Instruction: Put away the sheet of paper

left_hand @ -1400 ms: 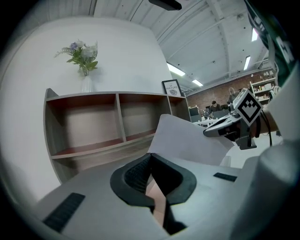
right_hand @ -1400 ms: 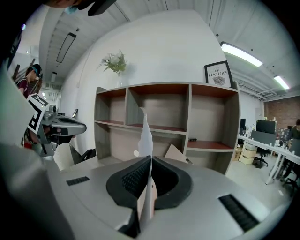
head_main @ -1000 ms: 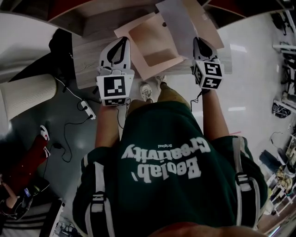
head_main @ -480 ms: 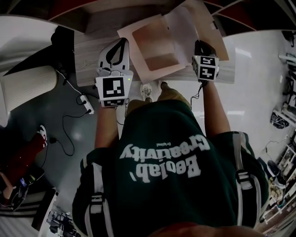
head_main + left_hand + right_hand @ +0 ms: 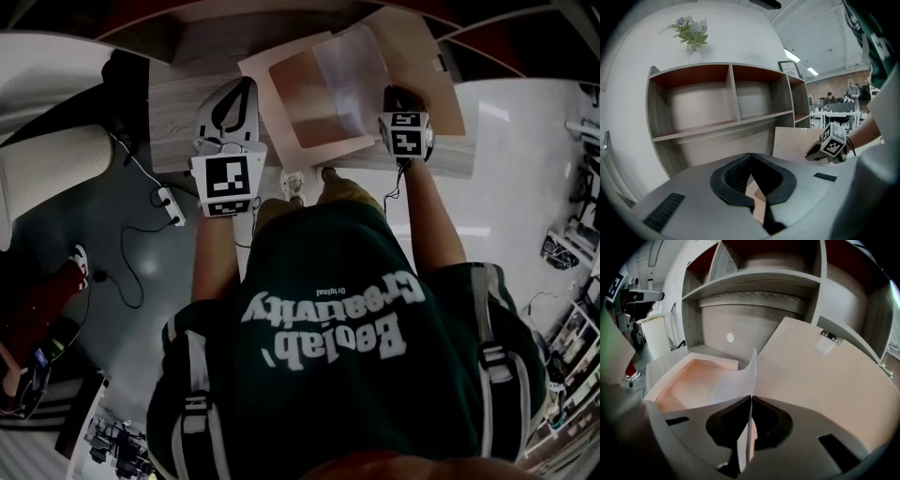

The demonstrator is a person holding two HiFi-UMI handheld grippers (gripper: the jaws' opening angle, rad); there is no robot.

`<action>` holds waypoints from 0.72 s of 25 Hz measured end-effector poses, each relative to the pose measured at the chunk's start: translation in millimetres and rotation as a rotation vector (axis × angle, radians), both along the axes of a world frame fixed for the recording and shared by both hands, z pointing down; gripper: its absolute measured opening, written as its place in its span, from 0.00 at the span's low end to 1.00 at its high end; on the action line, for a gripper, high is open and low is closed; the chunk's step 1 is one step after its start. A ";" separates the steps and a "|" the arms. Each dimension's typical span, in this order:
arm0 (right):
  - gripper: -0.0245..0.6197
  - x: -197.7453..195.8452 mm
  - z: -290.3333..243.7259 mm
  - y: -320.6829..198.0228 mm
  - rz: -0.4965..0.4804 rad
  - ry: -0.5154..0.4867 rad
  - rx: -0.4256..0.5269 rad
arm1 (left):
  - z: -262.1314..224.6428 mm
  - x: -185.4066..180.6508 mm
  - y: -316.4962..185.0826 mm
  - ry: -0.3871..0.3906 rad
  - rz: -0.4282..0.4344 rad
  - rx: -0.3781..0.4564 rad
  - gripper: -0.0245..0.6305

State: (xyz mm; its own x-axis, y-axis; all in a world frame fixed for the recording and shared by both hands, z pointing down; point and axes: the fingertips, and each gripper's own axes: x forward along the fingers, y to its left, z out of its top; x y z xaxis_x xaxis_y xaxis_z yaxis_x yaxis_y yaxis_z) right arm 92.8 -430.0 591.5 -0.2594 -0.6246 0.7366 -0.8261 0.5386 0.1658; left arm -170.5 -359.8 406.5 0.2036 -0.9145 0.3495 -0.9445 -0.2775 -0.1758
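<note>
A white sheet of paper point(image 5: 352, 80) hangs over the right half of an open pale pink box point(image 5: 272, 117) on the wooden desk. My right gripper point(image 5: 392, 92) is shut on the sheet's near right edge. In the right gripper view the sheet point(image 5: 736, 380) runs edge-on out from between the closed jaws of my right gripper point(image 5: 751, 397) and curves down into the box tray point(image 5: 689, 376). The box lid point(image 5: 820, 380) lies flung open to the right. My left gripper point(image 5: 249, 82) sits by the box's left corner, shut, with nothing seen between the tips of my left gripper point(image 5: 751, 155).
A wooden shelf unit point(image 5: 722, 103) with empty compartments stands right behind the desk, a vase of flowers point(image 5: 691, 33) on top. The desk's front edge point(image 5: 178, 164) is close to the person's legs. A power strip with cables point(image 5: 169, 202) lies on the floor at left.
The right gripper has come down and nearer with the sheet, which now hangs lower over the box instead of standing above the lid. The left gripper has shifted slightly.
</note>
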 end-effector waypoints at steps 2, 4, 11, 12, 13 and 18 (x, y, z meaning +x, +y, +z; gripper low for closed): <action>0.09 -5.0 7.2 1.3 -0.013 -0.003 -0.023 | 2.3 -1.5 1.3 0.002 -0.011 -0.006 0.07; 0.09 -10.1 14.8 2.7 -0.020 -0.017 -0.050 | 5.4 -3.9 1.7 0.003 -0.024 -0.013 0.07; 0.09 -29.4 33.4 8.6 -0.060 -0.038 -0.112 | 14.4 -14.2 8.9 0.001 -0.063 -0.029 0.07; 0.09 -32.0 35.8 9.1 -0.067 -0.039 -0.118 | 15.6 -16.0 10.2 0.002 -0.070 -0.031 0.07; 0.09 -35.0 37.9 9.5 -0.074 -0.040 -0.124 | 16.6 -18.0 11.5 0.003 -0.077 -0.033 0.07; 0.09 -56.2 45.0 14.2 -0.123 -0.038 -0.153 | 19.7 -29.8 21.2 0.007 -0.112 -0.041 0.07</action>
State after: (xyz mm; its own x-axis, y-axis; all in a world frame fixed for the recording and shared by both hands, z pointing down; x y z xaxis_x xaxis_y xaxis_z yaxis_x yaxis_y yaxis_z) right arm 36.5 -415.7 636.5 -0.3567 -0.4683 0.8084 -0.7565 0.6525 0.0442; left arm -200.3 -338.7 426.2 0.1035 -0.9167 0.3860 -0.9712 -0.1768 -0.1595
